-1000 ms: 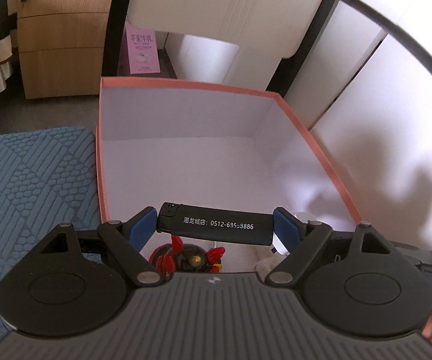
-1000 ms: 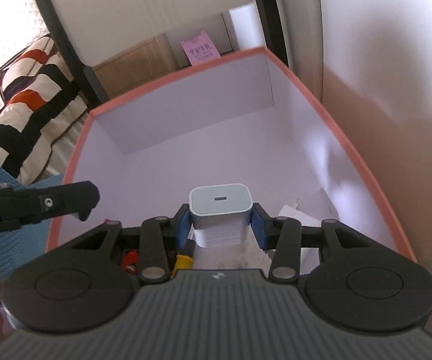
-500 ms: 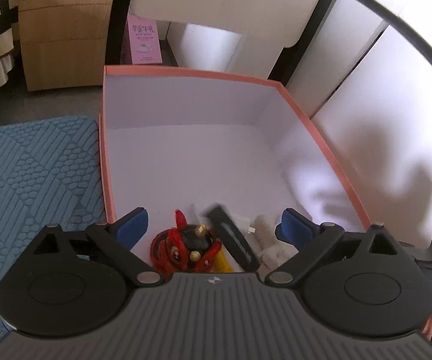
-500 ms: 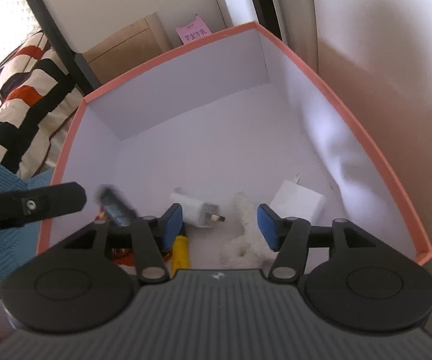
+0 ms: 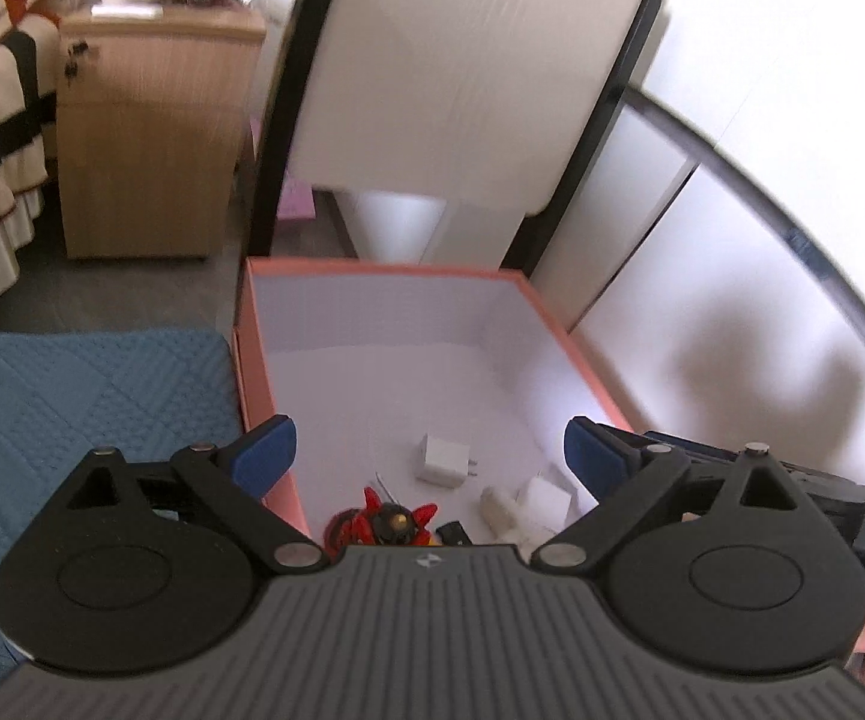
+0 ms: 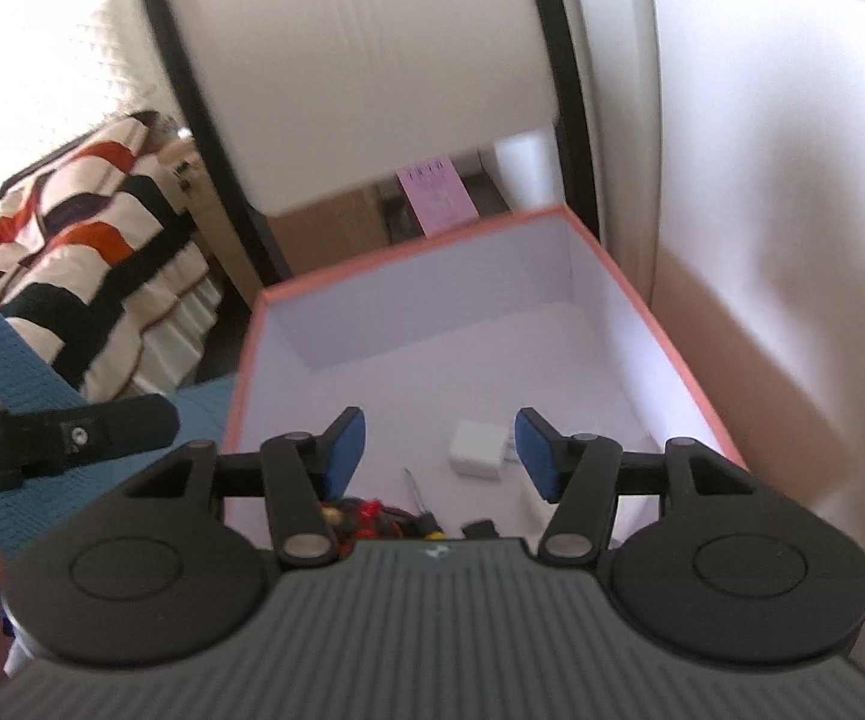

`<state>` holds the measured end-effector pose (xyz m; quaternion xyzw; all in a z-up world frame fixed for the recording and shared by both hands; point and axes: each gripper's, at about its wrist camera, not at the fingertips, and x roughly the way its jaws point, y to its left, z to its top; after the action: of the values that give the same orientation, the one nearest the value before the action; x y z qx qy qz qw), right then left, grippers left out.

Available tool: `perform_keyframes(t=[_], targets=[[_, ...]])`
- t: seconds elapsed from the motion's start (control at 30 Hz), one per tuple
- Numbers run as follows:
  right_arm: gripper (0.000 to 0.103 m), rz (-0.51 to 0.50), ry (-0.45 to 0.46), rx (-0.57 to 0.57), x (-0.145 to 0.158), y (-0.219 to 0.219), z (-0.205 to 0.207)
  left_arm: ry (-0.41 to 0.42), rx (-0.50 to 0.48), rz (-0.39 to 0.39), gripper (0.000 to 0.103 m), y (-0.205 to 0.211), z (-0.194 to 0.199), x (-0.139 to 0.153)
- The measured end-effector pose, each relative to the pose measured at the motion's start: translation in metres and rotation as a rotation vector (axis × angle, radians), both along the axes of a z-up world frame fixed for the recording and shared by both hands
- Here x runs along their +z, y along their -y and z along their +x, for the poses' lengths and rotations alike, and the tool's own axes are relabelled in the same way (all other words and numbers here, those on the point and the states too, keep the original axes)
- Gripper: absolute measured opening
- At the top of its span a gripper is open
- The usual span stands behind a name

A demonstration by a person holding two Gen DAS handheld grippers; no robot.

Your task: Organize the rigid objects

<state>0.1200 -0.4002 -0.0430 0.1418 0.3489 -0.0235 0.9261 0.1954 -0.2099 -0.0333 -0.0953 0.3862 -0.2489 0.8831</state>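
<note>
An open box (image 5: 558, 324) with an orange rim and white inside holds the dropped things. In the left wrist view a white charger (image 5: 444, 459), a second white block (image 5: 546, 497), a red toy (image 5: 381, 525) and the black lighter (image 5: 455, 534) lie at its near end. My left gripper (image 5: 429, 450) is open and empty above them. In the right wrist view my right gripper (image 6: 439, 456) is open and empty over the box (image 6: 660, 324). The white charger (image 6: 477, 447), a small screwdriver (image 6: 417, 495) and the red toy (image 6: 372, 519) lie below it.
A blue quilted mat (image 5: 72, 396) lies left of the box. A wooden cabinet (image 5: 150, 138) and a striped bedspread (image 6: 90, 276) stand beyond. A white wall (image 6: 792, 240) runs along the box's right side. The left gripper's arm (image 6: 60, 438) shows at the left of the right wrist view.
Both grippers opened: the left let go of the black lighter, the right let go of the white charger. Both things now lie in the box. Both grippers have lifted back and up.
</note>
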Motion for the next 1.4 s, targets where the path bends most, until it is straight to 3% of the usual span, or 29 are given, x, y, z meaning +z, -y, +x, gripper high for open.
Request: perform_keyframes(t=[0.23,0.6,0.73,0.97,1.33,1.4], targets=[[0.058,-0.051,0.083,0.024,0.047,-0.027,-0.023,0.066,0.011,-0.013,0.098,-0.028,-0.028,0.036],[0.058,-0.059,0.121,0.018,0.079,-0.060,-0.077,0.111,0.018,-0.017,0.098,-0.067,-0.076,0.061],[0.058,-0.060,0.123,0.023,0.081,-0.070,-0.092,0.104,0.048,-0.036,0.098,-0.084,-0.089,0.067],[0.058,-0.067,0.106,0.037,0.079,-0.081,-0.109,0.142,0.064,0.003,0.098,-0.098,-0.120,0.076],[0.058,-0.101,0.086,0.033,0.069,-0.098,-0.134,0.138,0.076,0.031,0.099,-0.101,-0.146,0.067],[0.064,-0.102,0.076,0.032,0.066,-0.098,-0.135,0.131,0.079,0.029,0.099,-0.100,-0.149,0.064]])
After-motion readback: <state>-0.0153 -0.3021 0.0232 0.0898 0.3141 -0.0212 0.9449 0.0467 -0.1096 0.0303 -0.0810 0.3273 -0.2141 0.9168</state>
